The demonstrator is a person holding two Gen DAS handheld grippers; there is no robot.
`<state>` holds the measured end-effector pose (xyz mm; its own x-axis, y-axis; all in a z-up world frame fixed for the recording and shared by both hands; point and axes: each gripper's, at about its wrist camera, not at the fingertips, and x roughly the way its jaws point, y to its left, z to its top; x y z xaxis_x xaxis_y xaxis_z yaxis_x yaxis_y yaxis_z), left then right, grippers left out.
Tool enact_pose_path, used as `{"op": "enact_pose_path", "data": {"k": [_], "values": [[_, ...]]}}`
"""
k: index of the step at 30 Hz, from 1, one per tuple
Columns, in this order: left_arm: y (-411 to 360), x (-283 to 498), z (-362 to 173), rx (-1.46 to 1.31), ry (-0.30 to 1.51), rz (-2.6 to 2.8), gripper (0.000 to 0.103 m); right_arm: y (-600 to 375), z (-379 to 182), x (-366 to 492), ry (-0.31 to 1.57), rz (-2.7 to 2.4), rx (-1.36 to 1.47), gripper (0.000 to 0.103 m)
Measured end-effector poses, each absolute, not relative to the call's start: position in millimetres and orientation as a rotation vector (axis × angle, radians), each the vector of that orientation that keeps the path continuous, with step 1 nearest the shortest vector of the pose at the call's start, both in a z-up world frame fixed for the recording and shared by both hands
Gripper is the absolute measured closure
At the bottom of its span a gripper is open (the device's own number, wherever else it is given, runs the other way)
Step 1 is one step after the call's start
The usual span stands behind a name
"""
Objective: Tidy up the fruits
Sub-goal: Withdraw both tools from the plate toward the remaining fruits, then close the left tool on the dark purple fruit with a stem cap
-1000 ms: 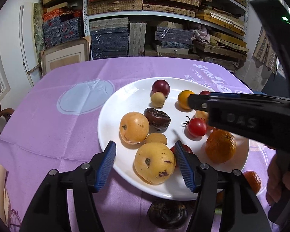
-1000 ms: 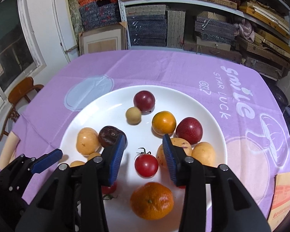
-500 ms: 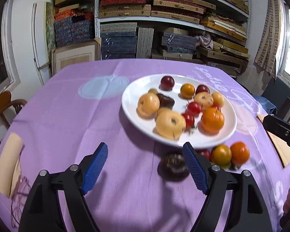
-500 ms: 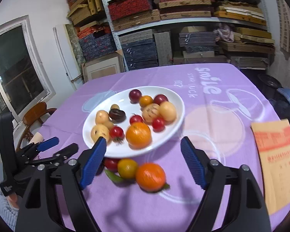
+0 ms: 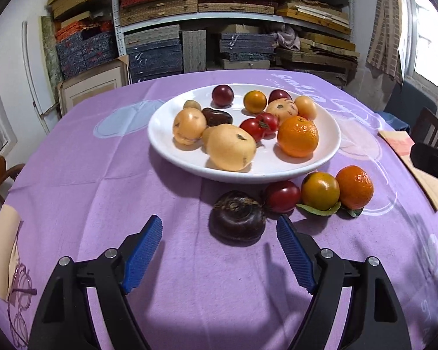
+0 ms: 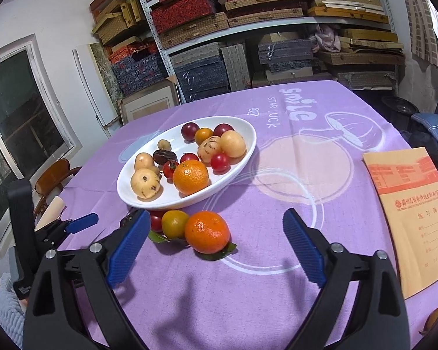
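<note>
A white plate point(image 5: 189, 163) on the purple cloth holds several fruits, among them a big orange point(image 5: 297, 135) and a yellow fruit point(image 5: 230, 151). On the cloth in front of the plate lie a dark purple fruit point(image 5: 237, 218), a red plum point(image 5: 281, 197), a green-orange tangerine point(image 5: 320, 191) and an orange tangerine point(image 6: 207, 232). My left gripper point(image 5: 219, 221) is open, with the dark fruit just ahead of its tips and untouched. The jaws of my right gripper point(image 6: 216, 214) are opening, and the orange tangerine sits between its tips, clear of both pads.
An orange-yellow booklet point(image 6: 408, 204) lies on the cloth to the right. Shelves stacked with boxes point(image 5: 219, 14) stand behind the table. A wooden chair point(image 6: 55, 175) is at the left. The left gripper's blue pad point(image 6: 81, 223) shows left of the loose fruits.
Both grippers have drawn back from over the plate toward the table's near side. Their jaws have spread wider. The loose fruits in front of the plate have come into view.
</note>
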<state>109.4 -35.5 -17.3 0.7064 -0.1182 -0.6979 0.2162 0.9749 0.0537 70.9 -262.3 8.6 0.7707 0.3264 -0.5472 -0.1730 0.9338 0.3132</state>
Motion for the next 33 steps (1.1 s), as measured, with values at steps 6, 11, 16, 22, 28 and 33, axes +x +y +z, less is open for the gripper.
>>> {"op": "enact_pose_path", "data": {"k": [6, 11, 16, 22, 28, 33], "values": [[-39, 127, -23, 0.111, 0.798, -0.205, 0.022, -266, 8, 72, 0.64, 0.27, 0.263, 0.013], [-39, 137, -28, 0.11, 0.839, -0.193, 0.021, -267, 9, 73, 0.645, 0.272, 0.267, 0.013], [-41, 138, -32, 0.145, 0.852, -0.155, 0.023, -267, 8, 74, 0.653, 0.273, 0.264, 0.013], [-33, 143, -35, 0.125, 0.875, -0.146, 0.027, -263, 6, 75, 0.663, 0.277, 0.255, 0.013], [-45, 143, -34, 0.166, 0.863, -0.178, 0.055, -255, 0, 77, 0.695, 0.277, 0.218, 0.013], [-43, 143, -33, 0.151, 0.861, -0.194, 0.057, -246, -8, 81, 0.734, 0.26, 0.147, 0.013]]}}
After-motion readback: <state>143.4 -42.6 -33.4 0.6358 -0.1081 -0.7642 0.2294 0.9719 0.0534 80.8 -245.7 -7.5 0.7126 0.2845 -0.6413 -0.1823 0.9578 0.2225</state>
